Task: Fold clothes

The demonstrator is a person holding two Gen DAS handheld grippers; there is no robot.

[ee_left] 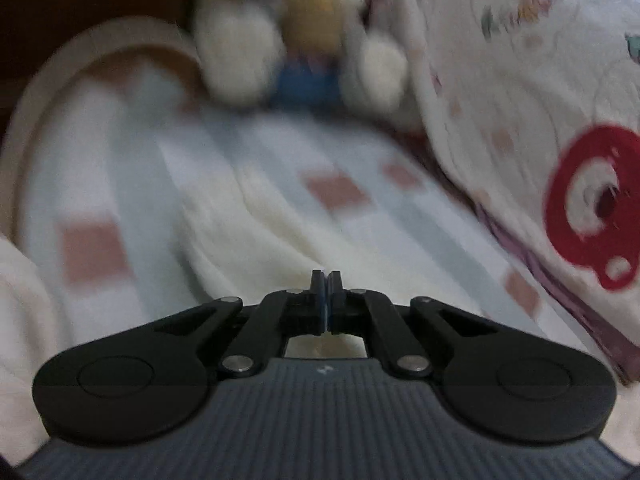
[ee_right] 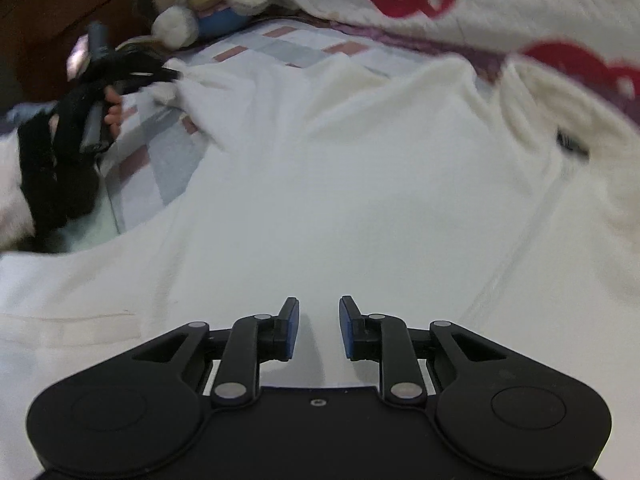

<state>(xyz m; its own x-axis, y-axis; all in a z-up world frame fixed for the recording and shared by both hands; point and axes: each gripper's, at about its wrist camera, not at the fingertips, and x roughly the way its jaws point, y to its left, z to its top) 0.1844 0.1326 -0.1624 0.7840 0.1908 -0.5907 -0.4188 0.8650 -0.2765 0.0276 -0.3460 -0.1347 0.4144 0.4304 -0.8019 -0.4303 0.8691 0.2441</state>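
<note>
A white garment (ee_right: 320, 168) lies spread over the bed, with a small dark tag (ee_right: 572, 144) near its right side. My right gripper (ee_right: 319, 328) hangs just above its middle, open, with nothing between the blue pads. At the far left, one end of the garment is drawn to a point at the tip of my left gripper (ee_right: 172, 74), held by a hand (ee_right: 114, 110) in a black strap. In the left wrist view my left gripper (ee_left: 326, 280) has its pads pressed together over the cream cloth (ee_left: 256, 224). That blurred view hides whether cloth is pinched.
A checked bedsheet (ee_left: 332, 192) (ee_right: 280, 44) covers the bed. A plush toy (ee_left: 304, 40) (ee_right: 208, 4) sits at its far end. A white quilt with red motifs (ee_left: 520, 80) (ee_right: 480, 0) is heaped along the right side.
</note>
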